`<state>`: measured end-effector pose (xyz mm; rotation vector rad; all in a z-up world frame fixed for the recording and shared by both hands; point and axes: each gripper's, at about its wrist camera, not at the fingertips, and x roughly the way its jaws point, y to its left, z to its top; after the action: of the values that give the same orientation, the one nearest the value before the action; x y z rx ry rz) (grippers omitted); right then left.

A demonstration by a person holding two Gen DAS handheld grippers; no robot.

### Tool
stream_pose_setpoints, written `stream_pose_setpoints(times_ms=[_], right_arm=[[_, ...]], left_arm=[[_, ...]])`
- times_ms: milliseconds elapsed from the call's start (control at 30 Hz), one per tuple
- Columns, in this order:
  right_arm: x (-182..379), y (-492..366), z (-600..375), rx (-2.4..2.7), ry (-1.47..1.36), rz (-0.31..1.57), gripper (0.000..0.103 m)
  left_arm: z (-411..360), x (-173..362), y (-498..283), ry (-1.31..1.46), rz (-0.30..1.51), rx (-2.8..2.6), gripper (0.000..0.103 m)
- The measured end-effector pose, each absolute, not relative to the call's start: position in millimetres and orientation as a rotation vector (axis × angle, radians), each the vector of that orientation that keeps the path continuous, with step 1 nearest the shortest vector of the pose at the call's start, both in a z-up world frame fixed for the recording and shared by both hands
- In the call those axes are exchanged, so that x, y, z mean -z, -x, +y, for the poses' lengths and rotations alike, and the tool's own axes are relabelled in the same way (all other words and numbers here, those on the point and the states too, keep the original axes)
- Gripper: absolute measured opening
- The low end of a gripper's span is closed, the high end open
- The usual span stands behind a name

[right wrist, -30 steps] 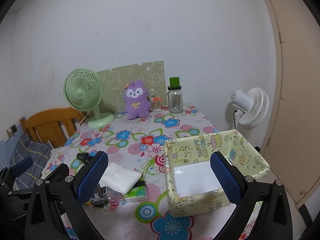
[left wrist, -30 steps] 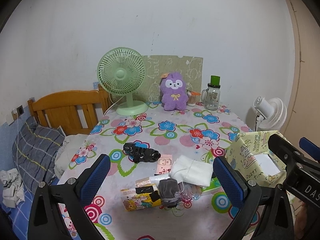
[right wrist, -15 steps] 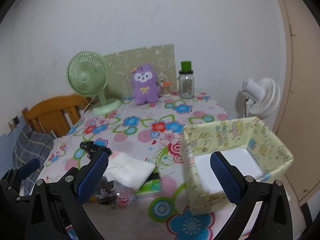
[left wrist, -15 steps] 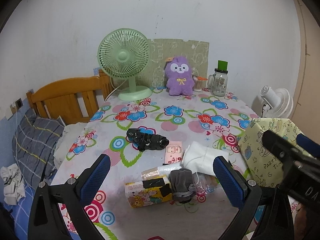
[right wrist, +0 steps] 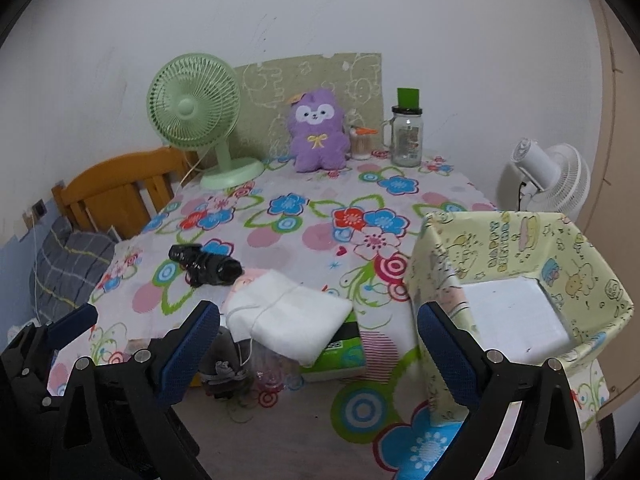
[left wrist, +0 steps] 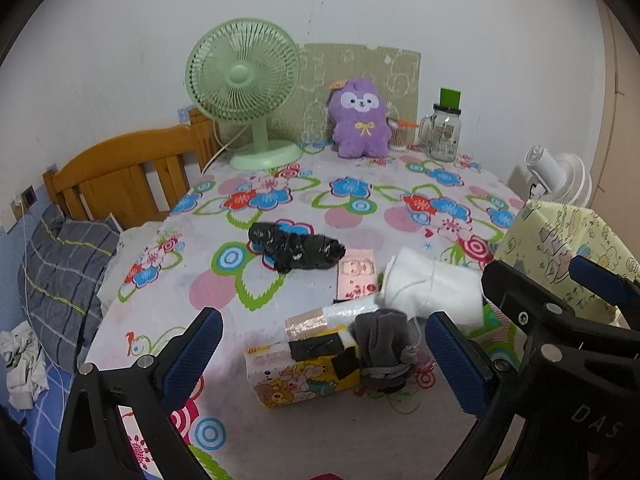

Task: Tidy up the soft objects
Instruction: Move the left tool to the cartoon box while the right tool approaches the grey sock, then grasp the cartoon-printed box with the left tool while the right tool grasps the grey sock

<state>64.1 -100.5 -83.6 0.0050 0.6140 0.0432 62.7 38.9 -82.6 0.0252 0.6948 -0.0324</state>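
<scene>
Both grippers hover wide open over a floral tablecloth (left wrist: 280, 200), holding nothing. Between the left gripper (left wrist: 324, 354) pads lie a grey sock bundle (left wrist: 382, 346) (upright, long axis running away from the camera) and a cartoon box (left wrist: 304, 372). Ahead of the right gripper (right wrist: 318, 354) a folded white cloth (right wrist: 292, 320) lies diagonally, beside the yellow fabric bin (right wrist: 516, 248).

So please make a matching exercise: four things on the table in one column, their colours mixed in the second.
Things:
1. desk fan
2. plush toy
3. folded cloth
4. crumpled bag

Colours:
a. white
b. black
c. pale green
d. purple

Pairs: 1-c, 2-d, 3-a, 4-b
</scene>
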Motion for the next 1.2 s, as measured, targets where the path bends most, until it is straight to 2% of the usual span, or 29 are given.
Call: stream_pose_setpoints(times_ms=[367,667,833,1000,1200], right_arm=[[108.1,-79.8,-76.5,-0.093,0.031,0.696,0.1],[126.7,-90.9,-59.7,-0.131,0.03,0.774,0.094],[133.7,-94.8,-51.3,-0.143,0.038,0.811,0.088],[137.1,-98.3,-46.0,-0.157,0.03,0.832,0.073],[136.3,-101.8,-37.1,-0.161,0.043,0.839,0.067]], left_arm=[[54.6,108.7,-76.4,-0.003,0.792,0.014,0.096],[64.7,125.8,-85.7,0.006,0.838,0.01,0.095],[66.0,133.8,-90.7,0.015,0.86,0.018,0.093],[68.3,135.9,-94.0,0.023,0.861,0.033,0.092],[72.6,136.6,-96.2,0.029,0.865,0.042,0.093]])
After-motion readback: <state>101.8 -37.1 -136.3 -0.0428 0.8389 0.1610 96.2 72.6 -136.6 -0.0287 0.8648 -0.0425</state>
